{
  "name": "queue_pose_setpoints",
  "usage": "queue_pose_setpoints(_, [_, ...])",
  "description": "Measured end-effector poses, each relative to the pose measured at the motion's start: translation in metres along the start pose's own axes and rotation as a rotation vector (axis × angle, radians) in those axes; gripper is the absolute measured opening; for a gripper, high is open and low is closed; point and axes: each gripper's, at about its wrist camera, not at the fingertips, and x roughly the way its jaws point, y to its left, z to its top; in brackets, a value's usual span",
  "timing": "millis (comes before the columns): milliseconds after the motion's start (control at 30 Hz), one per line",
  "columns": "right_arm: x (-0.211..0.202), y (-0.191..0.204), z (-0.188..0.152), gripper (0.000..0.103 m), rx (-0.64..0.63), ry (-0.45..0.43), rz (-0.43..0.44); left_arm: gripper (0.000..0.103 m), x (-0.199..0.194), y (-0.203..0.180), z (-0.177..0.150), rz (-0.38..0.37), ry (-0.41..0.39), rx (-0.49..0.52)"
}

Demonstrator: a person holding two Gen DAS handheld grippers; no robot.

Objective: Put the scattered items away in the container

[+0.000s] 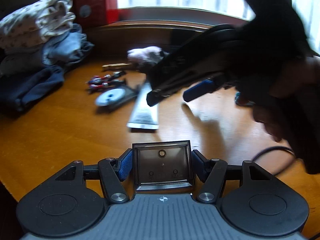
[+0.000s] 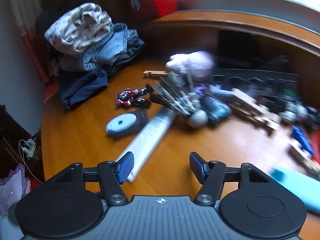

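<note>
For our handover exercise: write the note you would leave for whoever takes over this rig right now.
Left gripper: shut on a small clear box.
Right gripper: open, empty, above the table beside the white tube.
Scattered on the table: toy figure, grey disc, grey ball, wooden pieces.
Done: nothing visibly in a container.
Left: gather all loose items; frames are blurred, so recheck positions.

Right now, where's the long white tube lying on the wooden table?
The long white tube lies slantwise mid-table in both wrist views, just right of the grey-blue round disc, its near end by the right gripper's left jaw.
</note>
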Motion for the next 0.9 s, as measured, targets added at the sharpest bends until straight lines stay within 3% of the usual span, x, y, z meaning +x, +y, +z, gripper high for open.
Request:
queue_pose_setpoints(133, [0.024, 0.023, 0.010, 0.062, -0.063, -0.020, -0.066, 0.062, 0.000, 0.011, 0.002, 0.003, -0.003, -0.004])
queue_pose_setpoints(167, [0.027, 0.028, 0.010, 0.058, -0.097, -0.025, -0.091, 0.062, 0.000, 0.012, 0.002, 0.000, -0.003, 0.000])
queue_pose_setpoints(233, [0.025, 0.030, 0.006, 0.038, -0.134, -0.026, -0.088, 0.063, 0.001, 0.014, 0.003, -0.009, -0.004, 0.012])
queue_pose_setpoints(333, [0.012, 0.023, -0.006, 0.029, -0.147, -0.024, -0.068, 0.063, 0.003, 0.014, 0.004, -0.027, -0.002, 0.031])
queue_pose_setpoints(567, [-0.053, -0.017, -0.058, 0.029, -0.152, -0.030, -0.143, 0.065, 0.015, 0.004, 0.012, -0.099, -0.002, 0.100])
queue_pose_setpoints(767, [-0.114, -0.051, -0.113, 0.029, -0.064, -0.038, -0.300, 0.068, 0.029, -0.031, 0.023, -0.201, -0.013, 0.202])
queue_pose_setpoints(900, [-0.139, -0.063, -0.139, 0.035, 0.005, -0.045, -0.426, 0.072, 0.039, -0.065, 0.030, -0.269, -0.024, 0.275])
